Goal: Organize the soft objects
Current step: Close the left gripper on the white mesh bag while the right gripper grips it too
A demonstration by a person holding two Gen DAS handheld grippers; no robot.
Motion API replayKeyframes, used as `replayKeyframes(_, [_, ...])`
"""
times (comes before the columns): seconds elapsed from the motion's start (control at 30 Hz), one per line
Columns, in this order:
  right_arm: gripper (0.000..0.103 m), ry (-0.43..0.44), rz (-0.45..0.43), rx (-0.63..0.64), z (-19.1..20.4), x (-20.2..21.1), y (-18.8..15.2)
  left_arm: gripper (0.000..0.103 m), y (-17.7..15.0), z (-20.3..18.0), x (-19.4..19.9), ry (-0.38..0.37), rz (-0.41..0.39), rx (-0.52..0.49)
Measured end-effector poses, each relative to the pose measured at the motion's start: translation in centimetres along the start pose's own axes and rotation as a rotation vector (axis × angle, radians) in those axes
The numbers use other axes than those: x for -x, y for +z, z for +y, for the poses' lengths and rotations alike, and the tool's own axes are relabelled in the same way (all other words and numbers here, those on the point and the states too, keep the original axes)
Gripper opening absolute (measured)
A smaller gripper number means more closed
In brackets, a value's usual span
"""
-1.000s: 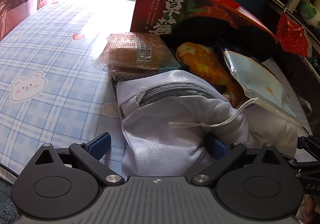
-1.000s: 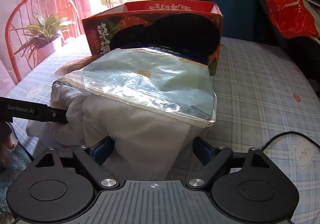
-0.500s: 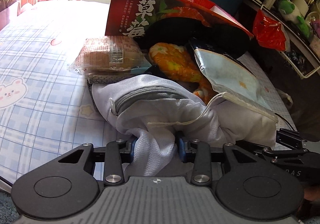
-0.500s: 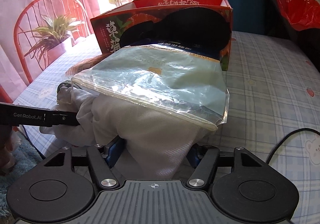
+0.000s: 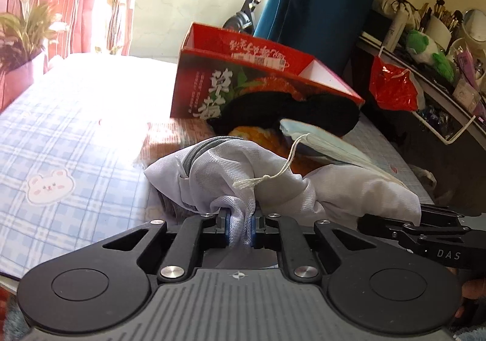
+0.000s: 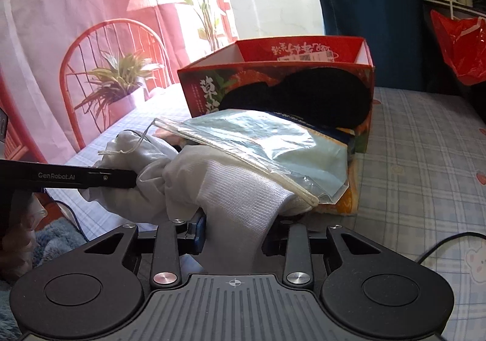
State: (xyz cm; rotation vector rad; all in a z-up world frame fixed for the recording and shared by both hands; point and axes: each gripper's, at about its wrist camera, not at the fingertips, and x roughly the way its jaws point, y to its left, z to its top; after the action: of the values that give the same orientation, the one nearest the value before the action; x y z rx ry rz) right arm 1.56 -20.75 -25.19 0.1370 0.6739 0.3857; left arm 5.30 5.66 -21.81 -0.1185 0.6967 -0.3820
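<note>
Bed [image 5: 76,134], plaid sheet with bear print, carries everything. Red carton [image 5: 243,82] stands open-topped at mid-bed; a black soft item [image 6: 303,98] leans against its front. White mesh bag [image 5: 231,164] lies at the near edge, just in front of the carton, with a bagged face mask [image 6: 267,140] resting on top and an orange soft item [image 6: 349,201] beneath.

Change: a second ago both sets of jaws stood wide around the bag; both have just been closing. Left gripper [image 5: 240,227] is now clenched on a bunched fold near the zipper. Right gripper [image 6: 234,236] grasps a thicker wad at the other end.

Judgement: two-point grip is established; lift toward the carton looks next. Mask may slide off.
</note>
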Motion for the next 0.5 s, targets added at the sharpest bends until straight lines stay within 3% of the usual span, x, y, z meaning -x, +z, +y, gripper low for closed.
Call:
replayKeyframes(0.27, [0.031, 0.076, -0.076, -0.135, -1.6, 2.1, 3.2, 0.012, 2.8, -2.4, 4.3, 0.010, -0.150, -0.136])
replayKeyframes(0.5, [0.031, 0.167, -0.103, -0.214, -1.9, 3.4, 6.0, 0.012, 4.6, -3.1, 7.4, 0.014, -0.248, -0.135])
